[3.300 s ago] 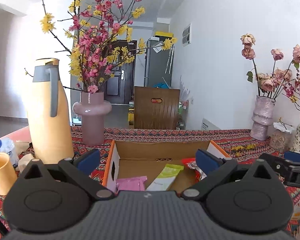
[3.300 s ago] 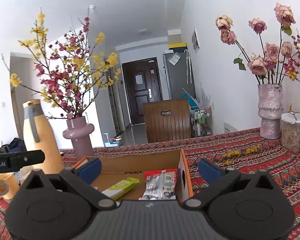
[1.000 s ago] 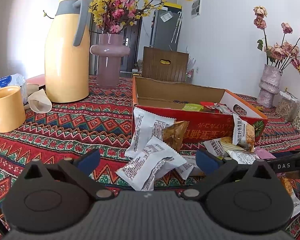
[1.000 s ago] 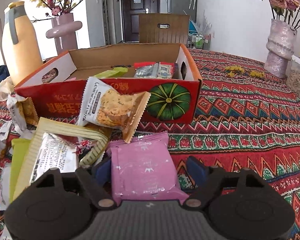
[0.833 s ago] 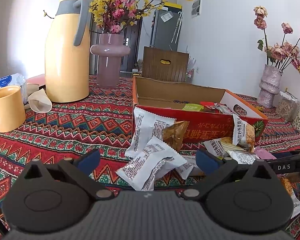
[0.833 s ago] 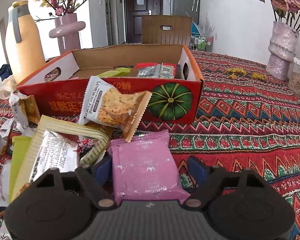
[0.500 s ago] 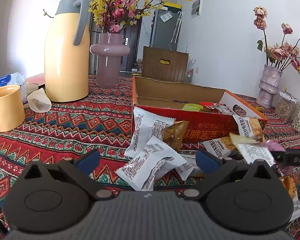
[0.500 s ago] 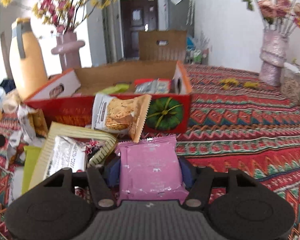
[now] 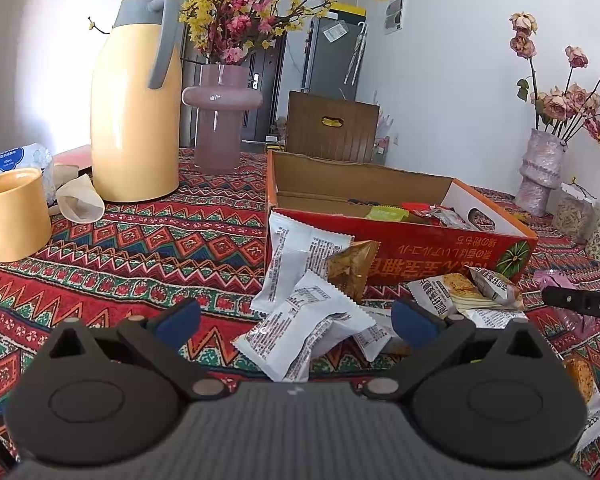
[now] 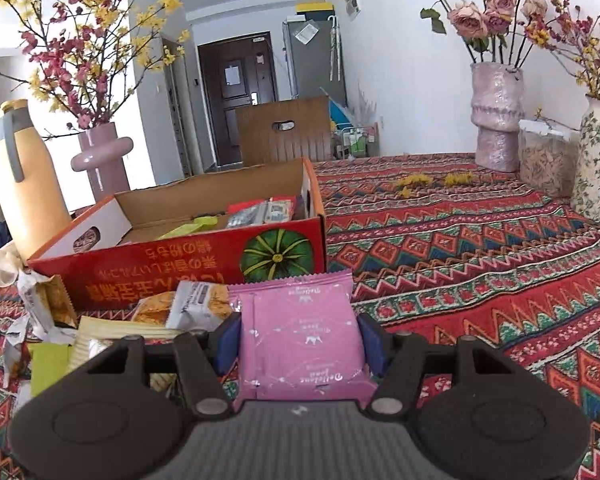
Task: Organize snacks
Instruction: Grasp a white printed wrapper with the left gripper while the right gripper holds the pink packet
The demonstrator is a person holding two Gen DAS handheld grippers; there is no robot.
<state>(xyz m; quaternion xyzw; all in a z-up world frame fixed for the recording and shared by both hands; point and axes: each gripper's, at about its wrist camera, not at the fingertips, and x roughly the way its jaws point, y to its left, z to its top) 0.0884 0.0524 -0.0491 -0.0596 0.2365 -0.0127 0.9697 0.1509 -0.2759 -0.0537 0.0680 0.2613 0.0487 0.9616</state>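
My right gripper (image 10: 298, 342) is shut on a pink snack packet (image 10: 300, 336) and holds it above the table, in front of the red cardboard box (image 10: 204, 258). The box holds a green packet (image 10: 188, 228) and silver-red packets (image 10: 264, 210). Loose snack packets (image 10: 188, 306) lie in a pile left of the gripper. In the left wrist view my left gripper (image 9: 296, 320) is open and empty, just short of white snack packets (image 9: 304, 320) that lean on the box (image 9: 432, 246). The right gripper's body (image 9: 584, 303) shows at the right edge there.
A yellow thermos jug (image 9: 136, 100), a pink flower vase (image 9: 220, 120) and a yellow mug (image 9: 12, 216) stand left of the box. Vases (image 10: 496, 120) and a clear jar (image 10: 546, 156) stand at the far right. A patterned red cloth (image 10: 460, 248) covers the table.
My right gripper has closed on the pink packet and lifted it off the table. The leaning biscuit packet has dropped flat. My left gripper has stayed still and open.
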